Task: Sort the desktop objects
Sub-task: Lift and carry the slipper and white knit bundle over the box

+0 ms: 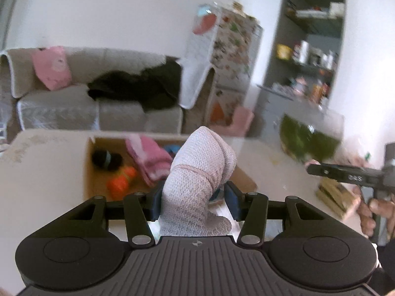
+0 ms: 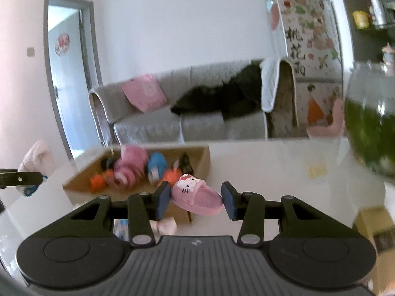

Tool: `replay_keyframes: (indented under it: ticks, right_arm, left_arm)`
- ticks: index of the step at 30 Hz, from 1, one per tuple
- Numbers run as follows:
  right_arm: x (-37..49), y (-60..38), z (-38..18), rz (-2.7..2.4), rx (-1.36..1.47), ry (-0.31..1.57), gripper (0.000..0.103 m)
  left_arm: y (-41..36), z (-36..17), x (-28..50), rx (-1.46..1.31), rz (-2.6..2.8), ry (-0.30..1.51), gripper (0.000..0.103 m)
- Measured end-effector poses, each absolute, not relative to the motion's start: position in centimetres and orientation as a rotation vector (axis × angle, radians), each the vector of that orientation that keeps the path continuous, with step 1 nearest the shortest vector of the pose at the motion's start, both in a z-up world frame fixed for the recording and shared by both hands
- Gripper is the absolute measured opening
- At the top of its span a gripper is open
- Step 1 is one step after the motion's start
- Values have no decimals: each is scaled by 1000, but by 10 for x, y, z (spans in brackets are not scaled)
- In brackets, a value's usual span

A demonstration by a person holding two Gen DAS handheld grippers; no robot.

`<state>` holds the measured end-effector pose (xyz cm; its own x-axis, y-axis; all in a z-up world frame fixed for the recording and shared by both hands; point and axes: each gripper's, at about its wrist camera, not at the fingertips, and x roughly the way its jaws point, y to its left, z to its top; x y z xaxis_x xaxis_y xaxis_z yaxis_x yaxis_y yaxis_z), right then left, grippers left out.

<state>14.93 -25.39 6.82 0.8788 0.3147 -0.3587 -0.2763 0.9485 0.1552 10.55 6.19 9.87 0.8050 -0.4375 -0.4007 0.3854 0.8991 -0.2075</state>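
Above white table (image 2: 271, 162): left gripper (image 1: 195, 203) pinching pale knit sock (image 1: 197, 172), right gripper (image 2: 196, 201) clamping pink slipper (image 2: 195, 196).

The left tool (image 1: 195, 201) is pointing slightly downward, its blue pads (image 1: 156, 203) pressing on both sides of a rolled knitted cloth (image 1: 195, 172). The right tool (image 2: 196, 199) is also tilting gently down, its jaws partly closed on a pink slipper (image 2: 195, 196). In the left view, a hand (image 1: 375, 212) is gripping the right tool's handle at the right edge.
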Motion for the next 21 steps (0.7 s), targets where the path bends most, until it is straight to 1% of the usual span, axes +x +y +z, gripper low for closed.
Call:
replay_keyframes:
  ticks: [5,10,15,18,21]
  right_arm:
    - [181,-237,90,346,93,349,42]
    - [221,-204,100,413,91,346,42]
    - [252,-176,84,454,60,398,42]
    - [264,-168,71,464,53,429,42]
    - [270,-165,67,458,42,446,42]
  left_arm:
    - [66,123,137,-106,-358,453,58]
    - [67,130,178,-103,-297,469,58]
    - [65,111,219,-115,-283,526,58]
    - [66,97,231,-119,-273,544,58]
    - [65,94,238,-93,-258,552,58]
